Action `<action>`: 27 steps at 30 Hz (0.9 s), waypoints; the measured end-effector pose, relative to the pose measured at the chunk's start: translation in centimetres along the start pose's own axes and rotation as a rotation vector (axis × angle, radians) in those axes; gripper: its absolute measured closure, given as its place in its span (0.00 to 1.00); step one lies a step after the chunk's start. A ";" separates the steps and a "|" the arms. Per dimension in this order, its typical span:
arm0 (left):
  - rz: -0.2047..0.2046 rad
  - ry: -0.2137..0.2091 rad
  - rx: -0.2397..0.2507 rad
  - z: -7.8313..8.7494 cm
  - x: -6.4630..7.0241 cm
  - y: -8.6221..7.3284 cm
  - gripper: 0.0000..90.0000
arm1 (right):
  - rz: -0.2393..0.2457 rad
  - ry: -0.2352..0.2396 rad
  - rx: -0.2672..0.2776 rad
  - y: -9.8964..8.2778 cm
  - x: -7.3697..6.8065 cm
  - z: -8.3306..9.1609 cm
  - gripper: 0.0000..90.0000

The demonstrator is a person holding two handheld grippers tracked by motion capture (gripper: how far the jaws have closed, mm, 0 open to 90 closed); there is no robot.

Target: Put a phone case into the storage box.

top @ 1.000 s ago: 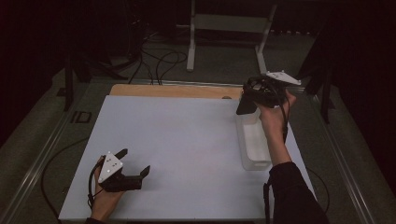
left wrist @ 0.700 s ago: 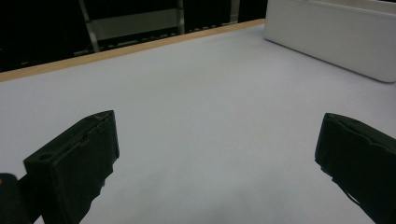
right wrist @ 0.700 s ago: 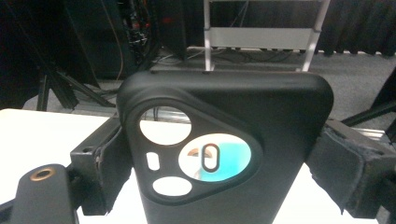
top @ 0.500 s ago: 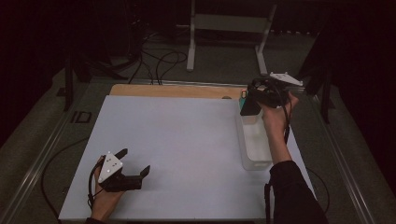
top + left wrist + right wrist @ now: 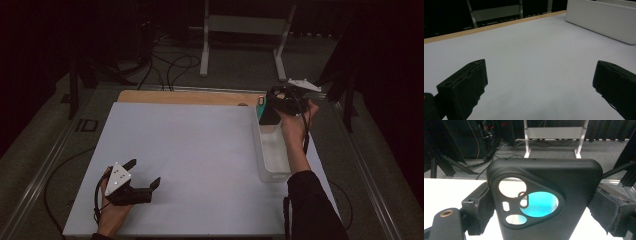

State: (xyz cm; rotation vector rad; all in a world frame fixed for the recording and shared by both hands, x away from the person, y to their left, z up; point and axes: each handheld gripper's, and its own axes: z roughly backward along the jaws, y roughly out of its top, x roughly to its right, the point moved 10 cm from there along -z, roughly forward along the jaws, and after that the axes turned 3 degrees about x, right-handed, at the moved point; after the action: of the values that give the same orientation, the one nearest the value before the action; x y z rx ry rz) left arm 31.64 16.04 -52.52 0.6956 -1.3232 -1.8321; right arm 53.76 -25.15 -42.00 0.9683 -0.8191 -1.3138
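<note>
Black phone case clamped in right gripper, above white bin at table's 2 o'clock | left gripper wide apart, at 7 o'clock on table

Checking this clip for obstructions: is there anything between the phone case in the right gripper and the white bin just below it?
Nothing visible does. The right gripper holds the black phone case clamped between its jaws above the far end of the white bin, whose visible interior looks empty. The left gripper rests far off, open, on the table.
</note>
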 end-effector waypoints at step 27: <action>-0.001 -0.007 -0.001 -0.1 0.2 0.0 0.00 | 0.013 -0.045 -0.095 -3.5 0.4 -3.6 0.15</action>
State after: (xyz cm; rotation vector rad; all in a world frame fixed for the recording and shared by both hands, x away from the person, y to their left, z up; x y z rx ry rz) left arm 31.63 15.85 -52.58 0.6899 -1.3266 -1.8378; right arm 55.65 -25.17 -46.69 0.8601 -0.7892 -1.3553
